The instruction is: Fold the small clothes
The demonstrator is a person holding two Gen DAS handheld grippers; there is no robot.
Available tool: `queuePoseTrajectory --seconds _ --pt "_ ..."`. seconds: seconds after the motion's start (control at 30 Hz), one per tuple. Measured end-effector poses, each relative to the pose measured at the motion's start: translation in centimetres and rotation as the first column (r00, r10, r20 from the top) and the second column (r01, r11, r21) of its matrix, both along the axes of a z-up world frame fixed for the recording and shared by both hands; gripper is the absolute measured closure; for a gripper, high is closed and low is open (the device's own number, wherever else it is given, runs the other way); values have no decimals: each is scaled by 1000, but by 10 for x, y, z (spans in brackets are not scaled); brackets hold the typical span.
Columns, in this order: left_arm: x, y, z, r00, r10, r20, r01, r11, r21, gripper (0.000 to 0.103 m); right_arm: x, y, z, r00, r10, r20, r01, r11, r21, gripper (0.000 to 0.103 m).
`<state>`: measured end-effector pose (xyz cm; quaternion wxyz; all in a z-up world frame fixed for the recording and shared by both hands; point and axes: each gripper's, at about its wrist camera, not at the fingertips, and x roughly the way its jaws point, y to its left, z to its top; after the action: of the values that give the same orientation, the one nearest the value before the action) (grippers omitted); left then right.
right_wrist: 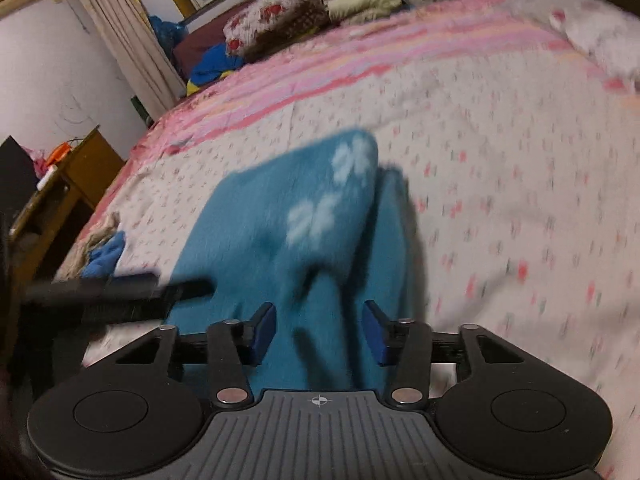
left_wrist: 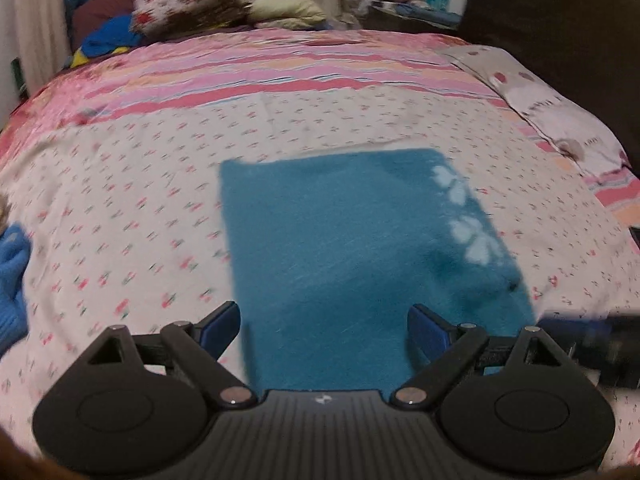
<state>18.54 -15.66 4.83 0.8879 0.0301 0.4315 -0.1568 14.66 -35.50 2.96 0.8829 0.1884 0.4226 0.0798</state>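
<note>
A teal cloth [left_wrist: 340, 248] with pale flower prints lies on the bed, folded into a rough rectangle; it also shows in the right wrist view [right_wrist: 280, 240], where its right edge stands raised in a ridge. My left gripper [left_wrist: 324, 324] is open and empty just above the cloth's near edge. My right gripper [right_wrist: 320, 328] is open, its fingers either side of the raised fold without pinching it. The right gripper shows as a dark blur in the left wrist view [left_wrist: 592, 344]. The left gripper shows as a dark bar in the right wrist view [right_wrist: 112, 292].
The bed sheet [left_wrist: 140, 200] is white with small flowers, pink-striped further back. A blue garment [left_wrist: 12, 276] lies at the left edge. Pillows [left_wrist: 188, 0] and piled clothes sit at the head. A wooden side table [right_wrist: 68, 184] stands left of the bed.
</note>
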Motion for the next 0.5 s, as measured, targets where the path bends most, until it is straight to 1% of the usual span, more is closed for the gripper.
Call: queuePoseTrajectory --seconds 0.1,0.13,0.17,0.2,0.23,0.27,0.33,0.37,0.43,0.5 --pt "7 -26 6 997 -67 46 66 998 19 6 -6 3 -10 1000 21 -20 -20 1000 4 70" --pt "11 -34 6 995 -81 56 80 996 26 6 -6 4 -13 999 24 -22 -24 1000 10 76" --pt "16 -42 4 994 -90 60 88 995 35 6 -5 4 -15 999 23 -24 -23 1000 8 82" --pt "24 -51 1 994 -92 58 89 995 51 6 -2 4 -19 999 20 -26 -20 1000 -3 84" --pt "31 -57 -5 995 -86 47 82 994 66 6 1 2 -23 999 17 -31 -17 1000 -11 89" --pt "39 -63 -10 996 -80 30 78 994 72 6 3 1 -29 999 24 -38 -25 999 -21 92" --pt "44 -67 -11 997 -75 28 73 994 77 6 -1 -1 -37 998 55 -42 -56 998 -38 93" --pt "45 -68 -8 996 -79 41 76 994 77 6 -8 -1 -35 998 59 -38 -61 997 -42 94" --pt "46 -68 -6 996 -72 52 70 996 54 6 -24 6 -24 997 77 -9 -77 995 -71 95" --pt "54 -74 -10 997 -68 30 66 996 58 6 -30 12 -23 997 78 1 -78 994 -81 95"
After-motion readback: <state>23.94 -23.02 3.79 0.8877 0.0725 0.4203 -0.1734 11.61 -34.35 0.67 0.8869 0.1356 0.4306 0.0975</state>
